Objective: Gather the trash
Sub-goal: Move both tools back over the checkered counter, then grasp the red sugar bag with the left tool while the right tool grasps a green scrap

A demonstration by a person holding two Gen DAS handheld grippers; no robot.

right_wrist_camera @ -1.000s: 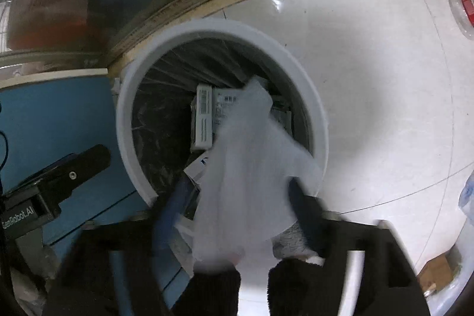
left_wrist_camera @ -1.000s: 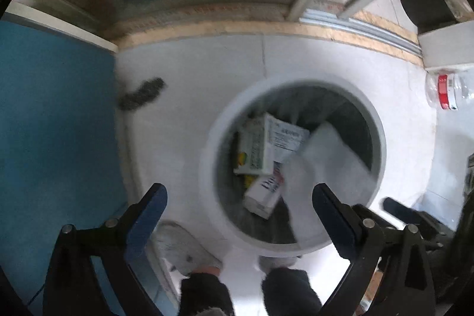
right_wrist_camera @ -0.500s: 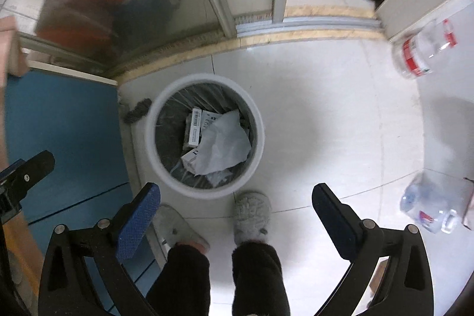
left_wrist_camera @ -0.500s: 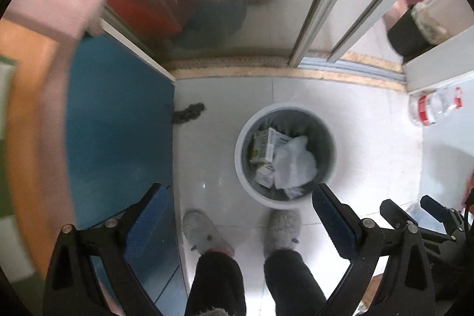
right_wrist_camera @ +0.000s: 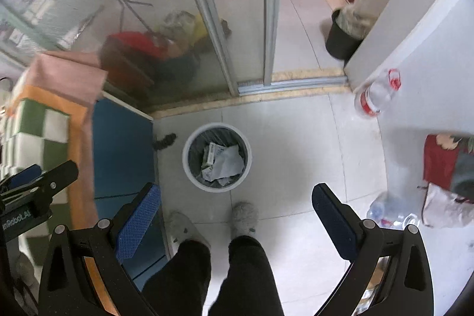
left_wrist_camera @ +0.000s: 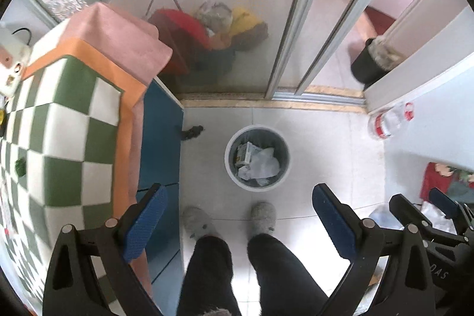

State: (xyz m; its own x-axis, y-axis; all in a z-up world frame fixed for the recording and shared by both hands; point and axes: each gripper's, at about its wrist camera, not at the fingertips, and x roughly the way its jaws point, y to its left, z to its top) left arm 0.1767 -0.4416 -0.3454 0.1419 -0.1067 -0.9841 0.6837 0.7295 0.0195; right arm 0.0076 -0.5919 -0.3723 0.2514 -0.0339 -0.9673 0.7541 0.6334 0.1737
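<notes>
**Both grippers empty above the trash bin**

I am looking straight down at the floor from high up. My left gripper (left_wrist_camera: pixel 237 215) has its jaws spread wide with nothing between them, and my right gripper (right_wrist_camera: pixel 235 212) stands just as wide and just as empty. In the left wrist view I also see the right gripper's black frame at the lower right edge.

The white trash bin (left_wrist_camera: pixel 257 128) stands on the pale tiled floor (left_wrist_camera: pixel 320 144), just ahead of the person's grey slippers (left_wrist_camera: pixel 263 216). Inside its dark liner lies a crumpled white sheet of paper (left_wrist_camera: pixel 265 165), resting against small printed cartons (left_wrist_camera: pixel 244 153). From the right wrist the same bin (right_wrist_camera: pixel 217 126) shows the white paper (right_wrist_camera: pixel 226 162) on top of the cartons.

A blue cabinet (left_wrist_camera: pixel 161 144) sits to the left of the bin, and a green-and-white checkered cloth (left_wrist_camera: pixel 59 138) with an orange border covers the surface above it. A small dark scrap (left_wrist_camera: pixel 192 132) lies on the floor between cabinet and bin. A clear plastic bottle (left_wrist_camera: pixel 391 120) with a red label lies near the white wall on the right, well apart from the bin. A second clear bottle (right_wrist_camera: pixel 388 212) lies on the floor at lower right.
</notes>
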